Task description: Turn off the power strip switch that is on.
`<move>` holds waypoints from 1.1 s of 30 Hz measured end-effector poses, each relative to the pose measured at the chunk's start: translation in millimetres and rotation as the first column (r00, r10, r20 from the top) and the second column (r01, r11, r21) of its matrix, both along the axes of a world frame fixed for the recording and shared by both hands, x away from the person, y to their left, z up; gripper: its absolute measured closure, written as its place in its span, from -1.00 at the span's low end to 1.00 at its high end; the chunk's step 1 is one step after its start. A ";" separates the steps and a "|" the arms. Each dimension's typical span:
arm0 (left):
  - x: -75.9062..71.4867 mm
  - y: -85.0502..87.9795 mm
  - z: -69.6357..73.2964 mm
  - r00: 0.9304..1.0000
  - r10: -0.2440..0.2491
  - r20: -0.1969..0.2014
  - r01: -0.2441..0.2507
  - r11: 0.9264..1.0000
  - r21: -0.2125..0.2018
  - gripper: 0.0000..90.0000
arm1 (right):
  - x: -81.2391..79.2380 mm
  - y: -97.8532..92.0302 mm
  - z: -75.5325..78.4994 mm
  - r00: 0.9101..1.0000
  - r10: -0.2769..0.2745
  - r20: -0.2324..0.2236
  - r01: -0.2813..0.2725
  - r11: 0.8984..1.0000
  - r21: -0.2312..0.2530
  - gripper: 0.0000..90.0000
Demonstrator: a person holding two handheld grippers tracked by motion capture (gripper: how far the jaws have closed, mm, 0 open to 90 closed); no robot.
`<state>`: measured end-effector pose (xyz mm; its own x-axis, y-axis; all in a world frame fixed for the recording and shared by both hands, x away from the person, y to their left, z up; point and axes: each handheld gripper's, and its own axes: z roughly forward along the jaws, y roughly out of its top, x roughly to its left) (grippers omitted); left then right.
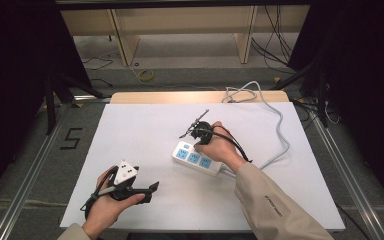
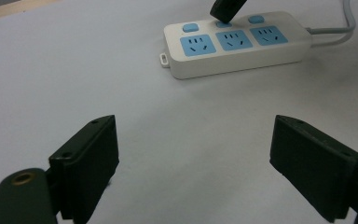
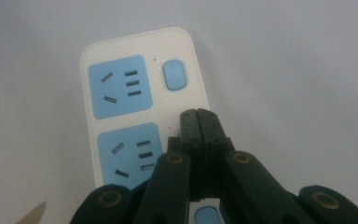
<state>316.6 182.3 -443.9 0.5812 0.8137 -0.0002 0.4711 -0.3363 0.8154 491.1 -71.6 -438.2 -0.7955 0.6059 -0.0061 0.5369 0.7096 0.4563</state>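
Power strip (image 1: 196,158) sits mid-counter, toward the right edge. Right claw (image 3: 200,122) is closed, empty, tip down on the middle switch (image 2: 223,23). Looks like the switch-pressing step. Next: push straight down, then lift clear. Left claw (image 2: 193,163) is wide open, idle near the counter's front edge.

Power strip (image 1: 196,159) mid-table (image 1: 130,130) — cable (image 1: 280,130) behind

White power strip (image 1: 196,159) with light-blue sockets and buttons, black tongs (image 3: 200,122), white tabletop (image 1: 130,135)
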 end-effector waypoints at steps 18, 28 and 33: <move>-0.2 -0.7 0.0 1.000 -0.002 0.001 0.002 1.000 0.001 -0.67 | 4.3 6.7 2.8 1.000 0.013 -0.024 -0.014 0.998 -0.059 1.00; -0.5 -1.4 0.0 1.000 -0.001 0.001 0.001 1.000 0.001 -0.67 | 6.2 7.7 3.6 0.999 0.004 -0.050 -0.007 0.998 -0.063 1.00; -0.6 -1.4 0.1 1.000 -0.001 0.002 0.001 1.000 0.001 -0.67 | 7.8 8.2 3.3 0.998 0.008 -0.055 -0.012 0.997 -0.070 1.00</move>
<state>316.0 180.9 -443.9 0.5821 0.8131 0.0022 0.4690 -0.3380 0.8160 498.9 -63.3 -434.9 -0.8017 0.5977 -0.0052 0.5524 0.7443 0.3754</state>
